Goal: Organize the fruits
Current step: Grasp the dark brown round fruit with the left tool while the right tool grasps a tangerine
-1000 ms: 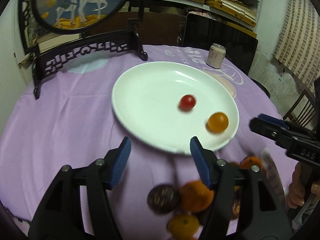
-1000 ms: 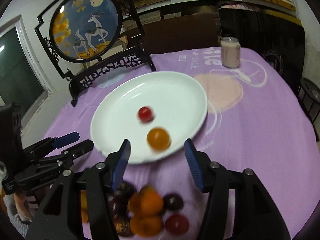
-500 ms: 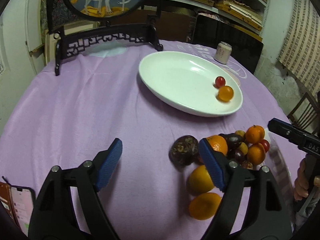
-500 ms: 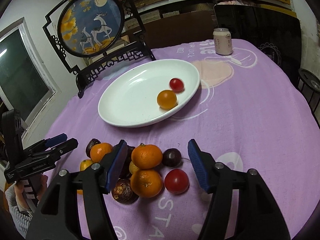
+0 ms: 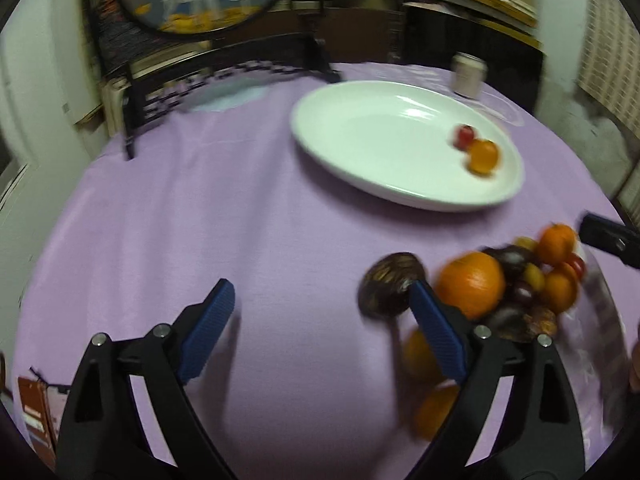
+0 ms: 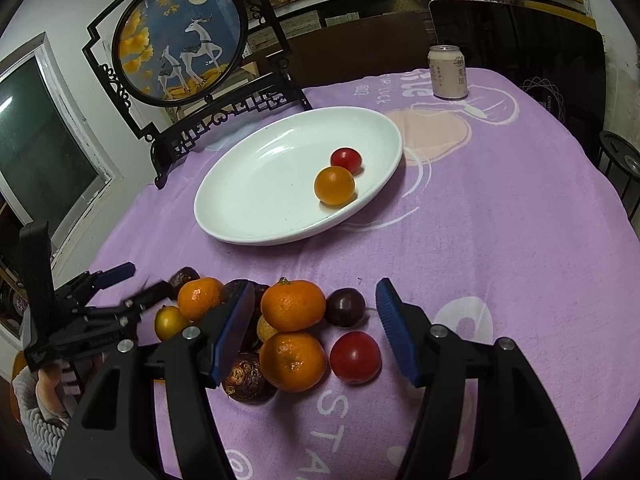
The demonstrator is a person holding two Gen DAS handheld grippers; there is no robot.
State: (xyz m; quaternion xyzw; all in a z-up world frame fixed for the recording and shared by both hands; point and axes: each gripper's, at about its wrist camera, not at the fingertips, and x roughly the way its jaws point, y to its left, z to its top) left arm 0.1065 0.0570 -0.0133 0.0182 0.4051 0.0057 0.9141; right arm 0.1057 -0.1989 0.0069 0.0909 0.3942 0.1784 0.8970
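Note:
A white plate [image 6: 248,208] on the purple cloth holds a red tomato [image 6: 346,159] and a small orange fruit [image 6: 334,185]; the plate also shows in the left wrist view [image 5: 360,160]. A pile of fruit lies near the front: mandarins [image 6: 293,305], a red tomato [image 6: 355,357], a dark plum [image 6: 345,307] and brown passion fruits [image 6: 247,378]. My right gripper [image 6: 316,326] is open just above the pile. My left gripper [image 5: 320,328] is open and empty, left of the pile, with a brown passion fruit [image 5: 386,286] by its right finger.
A round deer-picture screen on a black stand [image 6: 188,40] stands at the back left. A drink can [image 6: 447,72] stands at the back right. The left gripper shows at the left edge of the right wrist view [image 6: 120,288]. A phone [image 5: 36,412] lies at the table's near left edge.
Both grippers have pulled back from the plate toward the fruit pile. The left view is blurred, with that gripper moving closer to the pile. The two fruits in the plate have settled near its right rim.

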